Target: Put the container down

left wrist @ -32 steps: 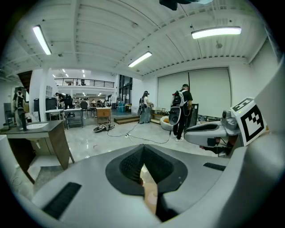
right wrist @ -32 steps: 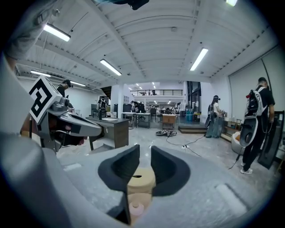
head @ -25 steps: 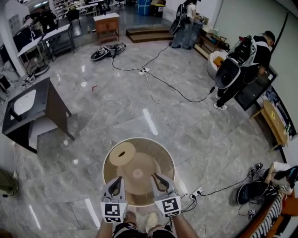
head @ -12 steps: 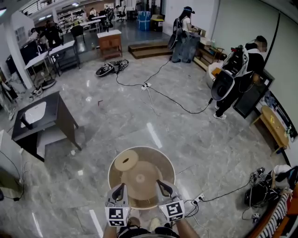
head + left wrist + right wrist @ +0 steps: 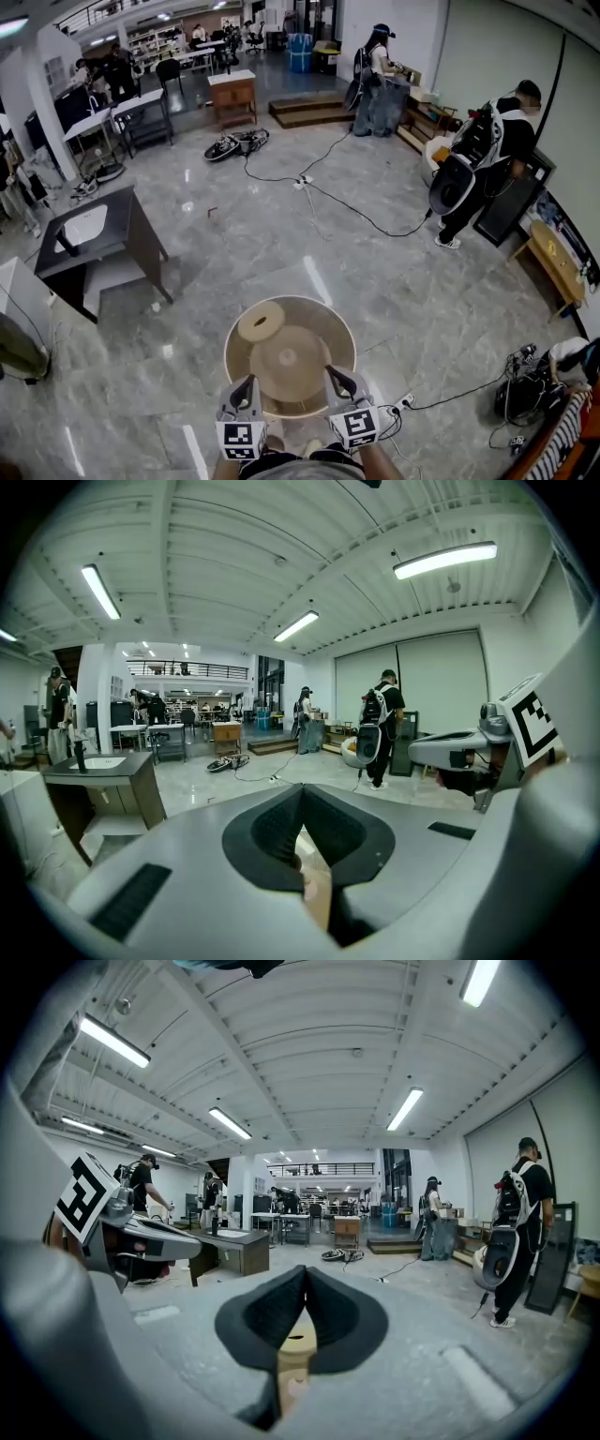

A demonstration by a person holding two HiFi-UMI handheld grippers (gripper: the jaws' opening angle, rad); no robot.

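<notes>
Item: round wooden container (image 5: 289, 299), held above the grey tiled floor (image 5: 234, 253), nothing between the two. A loose wooden disc (image 5: 261, 322) lies inside it, toward its far left.

Surroundings: a dark desk (image 5: 94, 230) is set well left of the container, a black cable (image 5: 361, 214) trails beyond it, and a power strip (image 5: 405, 403) lies just right of it.

Change: the container is seen smaller than a second ago, and the desk further from it.

Grip: the left gripper (image 5: 246, 391) and right gripper (image 5: 339, 384) are set side by side on the near rim. Each pair of jaws is clamped narrow on the rim.
</notes>
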